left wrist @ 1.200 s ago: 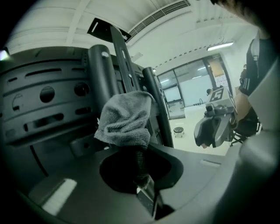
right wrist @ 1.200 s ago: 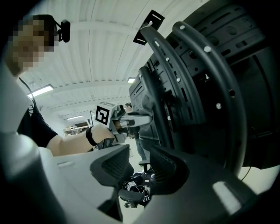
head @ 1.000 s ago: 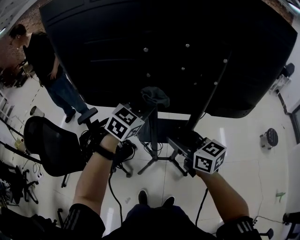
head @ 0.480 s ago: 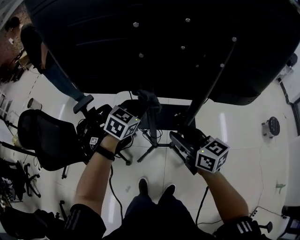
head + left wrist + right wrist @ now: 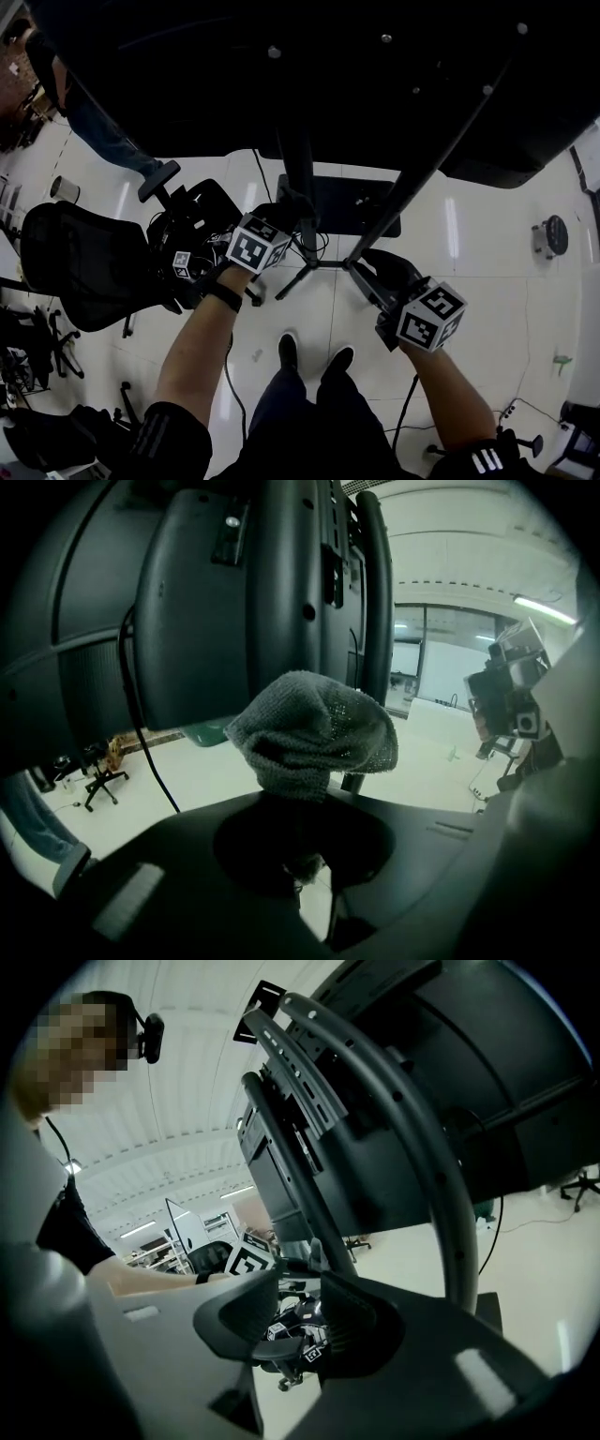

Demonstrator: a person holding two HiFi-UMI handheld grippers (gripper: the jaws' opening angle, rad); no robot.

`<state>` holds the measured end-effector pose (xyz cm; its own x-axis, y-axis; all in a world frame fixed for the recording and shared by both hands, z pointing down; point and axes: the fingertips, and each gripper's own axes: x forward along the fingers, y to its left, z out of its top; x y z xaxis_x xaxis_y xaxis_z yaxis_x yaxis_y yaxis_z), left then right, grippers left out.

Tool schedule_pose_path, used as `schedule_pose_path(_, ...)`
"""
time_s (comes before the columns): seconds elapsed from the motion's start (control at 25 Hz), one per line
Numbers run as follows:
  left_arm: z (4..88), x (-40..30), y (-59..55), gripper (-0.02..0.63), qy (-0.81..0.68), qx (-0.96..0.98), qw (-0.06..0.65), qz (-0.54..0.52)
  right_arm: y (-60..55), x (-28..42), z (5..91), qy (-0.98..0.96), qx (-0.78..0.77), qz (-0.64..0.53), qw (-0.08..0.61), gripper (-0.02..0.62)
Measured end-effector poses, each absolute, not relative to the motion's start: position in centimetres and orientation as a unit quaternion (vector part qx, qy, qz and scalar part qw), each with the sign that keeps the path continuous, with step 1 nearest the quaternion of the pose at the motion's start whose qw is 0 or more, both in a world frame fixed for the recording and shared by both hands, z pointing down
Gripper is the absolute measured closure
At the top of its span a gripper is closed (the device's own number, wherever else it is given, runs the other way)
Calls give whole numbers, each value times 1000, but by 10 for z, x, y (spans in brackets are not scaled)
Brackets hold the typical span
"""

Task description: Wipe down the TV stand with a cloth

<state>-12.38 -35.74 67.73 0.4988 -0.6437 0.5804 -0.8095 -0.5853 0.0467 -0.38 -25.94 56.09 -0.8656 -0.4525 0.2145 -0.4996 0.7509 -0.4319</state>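
Note:
A grey knitted cloth bulges out of my left gripper, which is shut on it. The cloth sits right in front of the TV stand's dark central column. In the head view the left gripper is low beside that column, just above the black base plate. My right gripper is at the foot of the slanted stand tube. Its jaws stand apart with nothing between them; the curved tube passes to their right.
The big black TV overhangs the stand. A black office chair and tangled cables are at the left. A person's legs are at the far left, my shoes below, a round stool at the right.
Both grippers have come down along the stand. The left one sank further, carrying the cloth from under the TV to near the base plate. The right stays open.

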Motion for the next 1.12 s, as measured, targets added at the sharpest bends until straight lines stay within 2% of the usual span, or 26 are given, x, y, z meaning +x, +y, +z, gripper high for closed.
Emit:
schedule_pose_path(0.68,916,-109,-350,565,-399,812,227,362,-246,32,688,-900,295,313,65,454)
schedule_pose_path(1.12,998,-115,-347,566,-399,783,263,399,-249,35,717,-896,305,318,57,454)
